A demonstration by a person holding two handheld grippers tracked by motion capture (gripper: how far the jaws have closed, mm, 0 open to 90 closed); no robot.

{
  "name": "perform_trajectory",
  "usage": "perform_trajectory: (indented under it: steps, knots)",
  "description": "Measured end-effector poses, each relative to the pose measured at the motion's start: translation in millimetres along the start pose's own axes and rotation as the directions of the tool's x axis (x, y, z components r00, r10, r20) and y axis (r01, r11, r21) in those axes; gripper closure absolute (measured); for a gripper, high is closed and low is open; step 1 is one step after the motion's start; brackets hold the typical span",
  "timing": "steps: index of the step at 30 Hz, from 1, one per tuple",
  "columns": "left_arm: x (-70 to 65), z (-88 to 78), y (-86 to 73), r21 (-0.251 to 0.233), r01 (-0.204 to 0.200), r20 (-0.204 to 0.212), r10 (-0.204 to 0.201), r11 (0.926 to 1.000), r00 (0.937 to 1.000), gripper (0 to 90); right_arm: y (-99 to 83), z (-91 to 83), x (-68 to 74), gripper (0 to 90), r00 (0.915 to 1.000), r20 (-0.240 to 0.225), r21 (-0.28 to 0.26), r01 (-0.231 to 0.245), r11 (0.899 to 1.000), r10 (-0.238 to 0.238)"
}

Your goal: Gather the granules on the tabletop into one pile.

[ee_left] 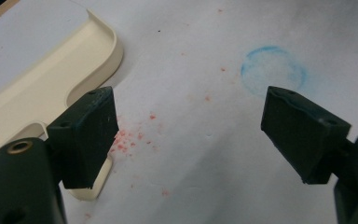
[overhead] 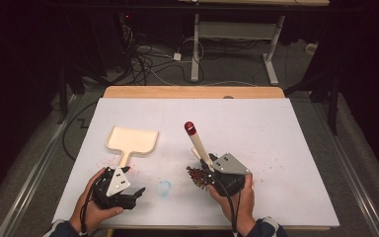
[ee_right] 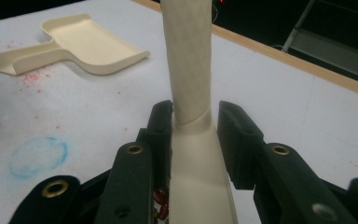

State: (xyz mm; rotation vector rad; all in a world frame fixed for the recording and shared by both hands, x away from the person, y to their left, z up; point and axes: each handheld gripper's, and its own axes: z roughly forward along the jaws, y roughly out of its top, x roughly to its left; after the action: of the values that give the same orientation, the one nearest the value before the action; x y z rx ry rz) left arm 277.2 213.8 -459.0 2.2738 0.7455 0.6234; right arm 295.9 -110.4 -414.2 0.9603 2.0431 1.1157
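A cream dustpan [overhead: 132, 139] lies flat at the left of the white table, its handle pointing toward me. My left gripper [overhead: 134, 193] hovers open just below that handle; in the left gripper view [ee_left: 189, 135] the handle's end [ee_left: 93, 189] sits under the left jaw and nothing is between the jaws. My right gripper [overhead: 209, 170] is shut on a cream brush handle [ee_right: 189, 70] that slants up and away, ending in a red tip [overhead: 190, 128]. A heap of small dark red pieces [overhead: 196, 175] lies against the gripper's left side.
A faint blue circle [overhead: 164, 187] is drawn on the table between the grippers, also visible as the blue circle [ee_left: 272, 70]. Red specks [ee_left: 126, 140] are scattered near the dustpan handle. The table's wooden far edge [overhead: 192, 92] borders a floor with cables and a desk frame.
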Motion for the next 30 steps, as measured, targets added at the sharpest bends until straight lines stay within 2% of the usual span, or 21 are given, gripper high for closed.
perform_trajectory:
  steps: [6,12,13,19,23,25,30]
  knots:
    - [0.3,-0.8,-0.2,0.001,-0.004,-0.002,0.004,1.0000,1.0000,17.9,1.0,-2.8,-3.8,67.8,0.9997,-0.022,-0.039,-0.010,0.999,0.009]
    - [1.4,-1.8,-0.6,-0.001,-0.005,-0.003,0.005,1.0000,1.0000,17.9,4.3,-15.1,-24.5,67.9,0.9995,-0.017,-0.081,-0.028,0.996,0.026]
    - [1.4,-1.8,-0.7,-0.001,-0.005,-0.003,0.005,1.0000,1.0000,17.9,4.1,-18.6,-28.5,67.9,0.9991,-0.020,-0.079,-0.039,0.996,0.037]
    - [0.2,-1.8,-0.4,-0.001,-0.006,0.000,0.006,1.0000,1.0000,17.9,-8.5,-44.5,-51.2,67.9,0.9993,-0.032,-0.084,-0.023,0.996,0.021]
    - [-0.6,-1.0,0.0,0.006,-0.012,0.002,0.012,0.9999,0.9999,17.9,-22.8,-55.5,-65.3,67.8,0.9953,-0.070,-0.053,-0.071,0.996,0.067]
    - [-0.8,-0.9,0.3,0.006,-0.011,-0.001,0.011,0.9999,0.9999,17.9,-29.2,-60.3,-67.9,67.9,0.9924,-0.093,-0.031,-0.084,0.996,0.080]
    - [-0.6,-0.5,0.1,0.009,-0.009,0.001,0.009,0.9999,1.0000,17.9,-36.3,-74.7,-64.9,67.9,0.9929,-0.105,-0.021,-0.059,0.998,0.056]
